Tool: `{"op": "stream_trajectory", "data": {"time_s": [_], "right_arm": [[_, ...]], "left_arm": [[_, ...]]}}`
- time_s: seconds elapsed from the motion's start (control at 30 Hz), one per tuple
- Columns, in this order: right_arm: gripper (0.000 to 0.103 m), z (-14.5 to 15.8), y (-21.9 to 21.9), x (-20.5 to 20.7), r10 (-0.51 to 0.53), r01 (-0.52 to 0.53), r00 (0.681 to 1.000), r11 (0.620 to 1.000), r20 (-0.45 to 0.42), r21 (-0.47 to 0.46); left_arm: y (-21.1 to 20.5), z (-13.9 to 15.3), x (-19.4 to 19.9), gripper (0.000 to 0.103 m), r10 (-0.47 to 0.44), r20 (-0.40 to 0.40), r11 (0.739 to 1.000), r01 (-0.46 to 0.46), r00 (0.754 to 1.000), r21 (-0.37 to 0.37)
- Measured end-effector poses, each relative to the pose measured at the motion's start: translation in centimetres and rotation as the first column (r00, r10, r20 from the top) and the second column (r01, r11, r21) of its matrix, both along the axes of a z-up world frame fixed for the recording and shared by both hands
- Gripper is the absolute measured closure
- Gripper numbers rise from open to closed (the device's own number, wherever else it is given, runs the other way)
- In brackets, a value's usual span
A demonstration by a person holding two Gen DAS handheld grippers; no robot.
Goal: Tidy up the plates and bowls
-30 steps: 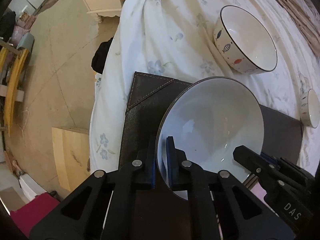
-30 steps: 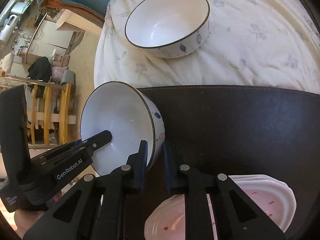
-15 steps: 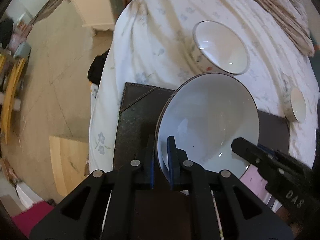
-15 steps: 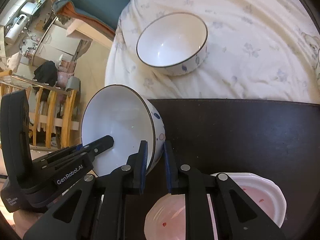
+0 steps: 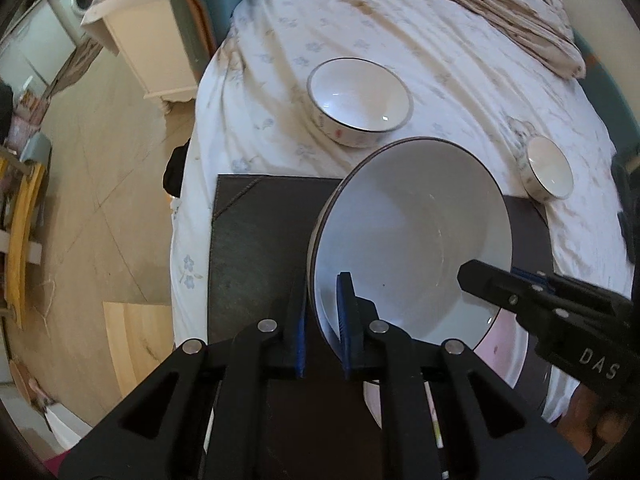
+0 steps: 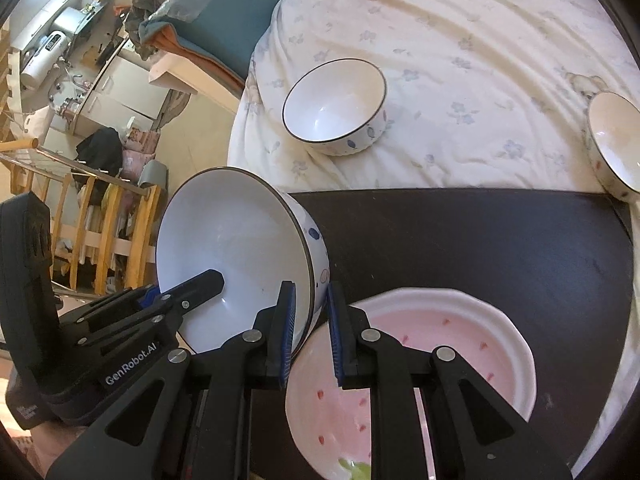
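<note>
Pinching opposite rims of a tilted bowl (image 5: 412, 240), left tool (image 5: 322, 320) and right tool (image 6: 310, 328) hold it above the pink plate (image 6: 460, 344) on a dark mat (image 6: 480, 240).

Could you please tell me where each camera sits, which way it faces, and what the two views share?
Left wrist: on the left gripper, looking along its jaws, which pinch the large bowl; the right gripper enters from the right.
Right wrist: on the right gripper, clamping the opposite rim above the pink plate; the left gripper shows at left.
Shared: the held bowl, dark mat, medium bowl and small bowl.
</note>
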State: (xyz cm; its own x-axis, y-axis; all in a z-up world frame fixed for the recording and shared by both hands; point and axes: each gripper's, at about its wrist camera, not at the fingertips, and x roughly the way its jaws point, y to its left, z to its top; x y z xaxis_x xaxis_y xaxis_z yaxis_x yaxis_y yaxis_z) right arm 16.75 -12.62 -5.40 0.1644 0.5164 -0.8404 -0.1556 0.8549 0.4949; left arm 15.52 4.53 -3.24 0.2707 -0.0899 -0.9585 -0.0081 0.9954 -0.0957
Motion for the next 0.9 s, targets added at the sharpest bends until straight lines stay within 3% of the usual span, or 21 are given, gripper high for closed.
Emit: {"op": "stream_trajectory", "data": {"time_s": [0.37, 0.5, 0.9], "right_arm": [[0.085, 1.1, -4.6, -4.7, -0.022, 0.023, 1.0, 0.999, 0.02, -0.034], [0.085, 0.8, -6.0, -6.5, -0.039, 0.04, 0.999, 0.998, 0.009, -0.046], [0.085, -1.3, -9.3, -10.9, -0.099, 0.095, 0.994, 0.993, -0.044, -0.076]], "left_arm": [[-4.3, -0.1, -3.7, 0.092, -0.115, 0.007, 0.993, 0.115, 0.993, -0.021], [-6.0, 0.1, -4.8, 0.092, -0.166, 0.028, 0.986, 0.166, 0.986, 0.008], [-10.0, -1.4, -6.6, 0.092, -0.254, 0.033, 0.967, 0.254, 0.967, 0.003]]}}
